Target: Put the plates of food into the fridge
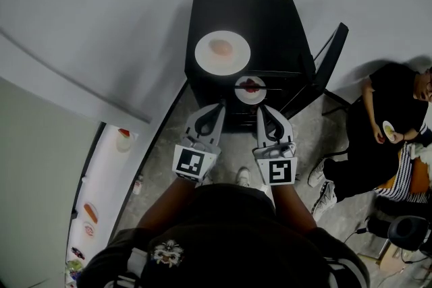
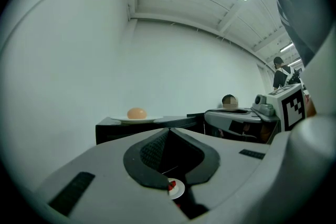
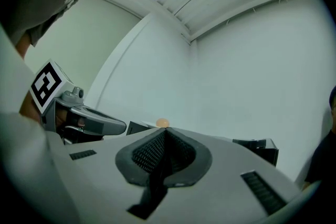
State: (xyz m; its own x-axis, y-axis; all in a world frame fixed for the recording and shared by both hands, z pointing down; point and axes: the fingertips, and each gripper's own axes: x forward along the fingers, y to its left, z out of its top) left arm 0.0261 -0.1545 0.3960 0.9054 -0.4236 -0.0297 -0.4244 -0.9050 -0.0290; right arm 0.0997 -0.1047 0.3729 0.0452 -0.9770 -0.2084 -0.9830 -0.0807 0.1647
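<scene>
Plates of food: two, a big plate point(image 1: 222, 52) and a small plate point(image 1: 250, 90)
Black table point(image 1: 270, 17): one
Grippers: two, left gripper point(image 1: 218, 106) and right gripper point(image 1: 260, 109)
Seated person point(image 1: 391, 94): one

Ahead of your left claw point(image 1: 220, 105) and right claw point(image 1: 259, 108), the black table point(image 1: 270, 17) carries a large plate point(image 1: 223, 52) farther off and a small plate point(image 1: 250, 90) at its front, between their tips.

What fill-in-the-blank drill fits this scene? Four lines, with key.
The larger plate sits on a table coloured ___. The smaller plate carries food coloured ___. The left gripper and right gripper both have jaws ___. In the head view, a person sits at the ___ edge.
Missing words: black; red; shut; right.
</scene>
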